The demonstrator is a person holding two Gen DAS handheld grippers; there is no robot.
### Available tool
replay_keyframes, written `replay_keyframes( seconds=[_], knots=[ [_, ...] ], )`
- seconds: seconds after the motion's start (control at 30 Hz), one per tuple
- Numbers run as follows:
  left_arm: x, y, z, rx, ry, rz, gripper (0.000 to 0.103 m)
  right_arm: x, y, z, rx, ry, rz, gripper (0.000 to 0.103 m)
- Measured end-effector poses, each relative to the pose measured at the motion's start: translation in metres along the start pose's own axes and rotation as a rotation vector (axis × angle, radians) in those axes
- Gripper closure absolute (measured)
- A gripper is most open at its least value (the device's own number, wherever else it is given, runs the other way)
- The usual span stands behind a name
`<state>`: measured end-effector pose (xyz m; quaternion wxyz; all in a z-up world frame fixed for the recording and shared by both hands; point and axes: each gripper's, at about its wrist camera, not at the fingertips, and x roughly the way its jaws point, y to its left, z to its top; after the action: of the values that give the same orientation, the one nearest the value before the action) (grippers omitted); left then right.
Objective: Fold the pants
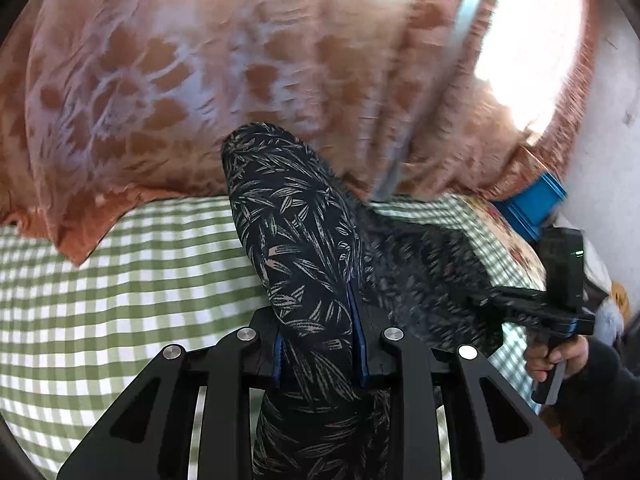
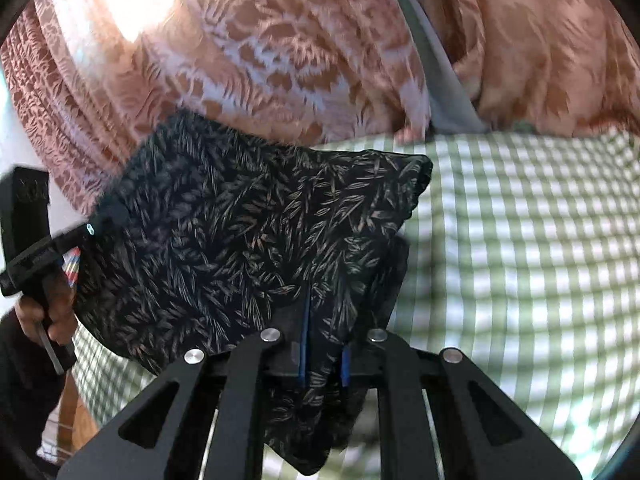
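Observation:
The pants (image 1: 296, 232) are dark navy with a pale leaf print. My left gripper (image 1: 318, 344) is shut on a bunched fold of them, which rises ahead between the fingers. In the right wrist view the pants (image 2: 248, 232) hang as a wide sheet above the bed, and my right gripper (image 2: 324, 356) is shut on their near edge. Each gripper shows in the other's view: the right one (image 1: 560, 312) at the right, the left one (image 2: 36, 252) at the left, both held by a hand. The cloth stretches between them.
A green and white checked sheet (image 1: 120, 280) covers the bed (image 2: 520, 260). An orange and white patterned curtain (image 1: 200, 80) hangs behind it, with bright window glare above. A blue box (image 1: 532, 208) sits at the bed's far right corner.

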<state>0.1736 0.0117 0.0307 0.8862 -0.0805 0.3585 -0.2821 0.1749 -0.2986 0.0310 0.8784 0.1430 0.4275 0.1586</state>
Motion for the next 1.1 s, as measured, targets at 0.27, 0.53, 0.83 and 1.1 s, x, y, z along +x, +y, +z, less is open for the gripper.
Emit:
replay_keyframes(
  seconds=[0.27,0.53,0.83,1.1],
  knots=[
    [0.03,0.081,-0.049,-0.19,0.083,0.032,0.078,0.069,0.01,0.021,0.009,0.13,0.047,0.093],
    [0.025,0.105,-0.069,-0.232,0.136,-0.029,0.076,0.047,0.007,-0.01,0.189,0.149,0.109,0.071],
    [0.025,0.101,-0.069,-0.219,0.117,-0.006,0.076,0.073,-0.012,-0.021,0.239,0.228,0.18,0.059],
    [0.011,0.086,-0.03,-0.185,-0.028,0.019,0.078,0.058,0.0,0.026,0.121,0.117,0.165,0.085]
  ],
)
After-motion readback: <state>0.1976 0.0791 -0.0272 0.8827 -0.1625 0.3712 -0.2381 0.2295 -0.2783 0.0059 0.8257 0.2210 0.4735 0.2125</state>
